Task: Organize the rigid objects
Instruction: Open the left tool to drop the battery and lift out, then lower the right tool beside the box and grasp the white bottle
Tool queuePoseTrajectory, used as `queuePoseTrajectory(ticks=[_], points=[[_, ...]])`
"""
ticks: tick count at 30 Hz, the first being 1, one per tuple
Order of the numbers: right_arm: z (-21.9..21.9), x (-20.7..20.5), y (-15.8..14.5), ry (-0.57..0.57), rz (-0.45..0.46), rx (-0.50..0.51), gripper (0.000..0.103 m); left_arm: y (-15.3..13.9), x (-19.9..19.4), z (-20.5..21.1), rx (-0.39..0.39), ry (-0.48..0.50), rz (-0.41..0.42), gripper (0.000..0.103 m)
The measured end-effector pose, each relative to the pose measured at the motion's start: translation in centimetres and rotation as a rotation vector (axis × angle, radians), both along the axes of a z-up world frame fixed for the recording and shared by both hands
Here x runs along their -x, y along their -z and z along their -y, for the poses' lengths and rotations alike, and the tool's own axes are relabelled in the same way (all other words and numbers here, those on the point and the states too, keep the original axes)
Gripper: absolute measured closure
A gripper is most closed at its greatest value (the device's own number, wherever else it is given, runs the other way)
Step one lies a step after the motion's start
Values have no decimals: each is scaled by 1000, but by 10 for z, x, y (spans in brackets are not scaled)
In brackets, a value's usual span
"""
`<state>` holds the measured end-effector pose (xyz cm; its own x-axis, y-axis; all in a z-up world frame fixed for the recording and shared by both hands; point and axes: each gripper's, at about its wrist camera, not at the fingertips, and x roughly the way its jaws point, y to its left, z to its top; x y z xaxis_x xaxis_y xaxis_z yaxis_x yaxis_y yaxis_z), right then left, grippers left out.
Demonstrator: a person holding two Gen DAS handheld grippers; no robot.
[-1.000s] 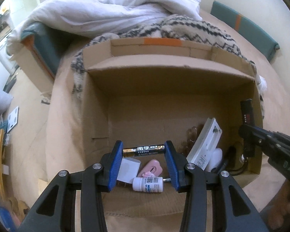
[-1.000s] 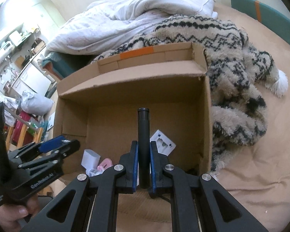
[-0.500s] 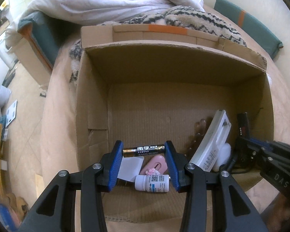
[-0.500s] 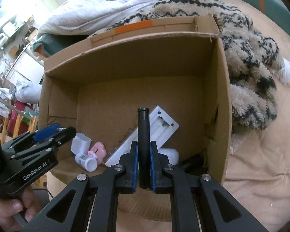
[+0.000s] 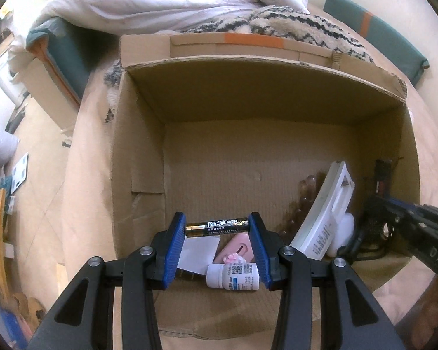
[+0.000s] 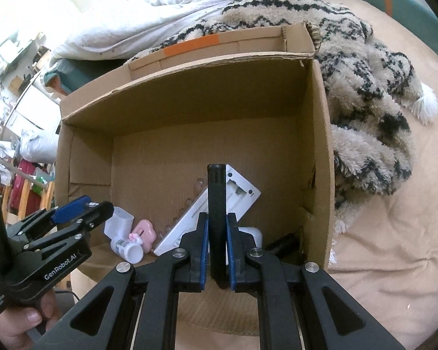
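Both grippers now sit lower over the cardboard box (image 5: pixel 137 157); left gripper (image 5: pixel 217 229) fingers clamp the battery (image 5: pixel 217 227), right gripper (image 6: pixel 217 242) fingers clamp the black cylinder (image 6: pixel 216 204); both remain unplaced.

Home bedroom: rumpled white duvet (image 5: pixel 172 3) & fuzzy zigzag blanket (image 6: pixel 350 67) on a bed, w/ cluttered shelves (image 6: pixel 11 67) behind.

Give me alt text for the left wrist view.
The left tongs grip a battery crosswise above an open cardboard box. Inside lie a white pill bottle, a pink trinket and a white flat device.
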<state>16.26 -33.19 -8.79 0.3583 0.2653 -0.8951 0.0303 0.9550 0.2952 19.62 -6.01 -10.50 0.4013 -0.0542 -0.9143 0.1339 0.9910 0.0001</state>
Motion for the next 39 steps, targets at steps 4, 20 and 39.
queuePoseTrajectory(ticks=[4,20,39], points=[[2,-1,-4,19,10,-24,88,-3,1,1,-2,-1,1,45],[18,4,-25,101,121,-89,0,-26,6,-8,49,-48,64,36],[25,52,-54,127,207,-104,0,-72,42,-35,33,-70,109,36]])
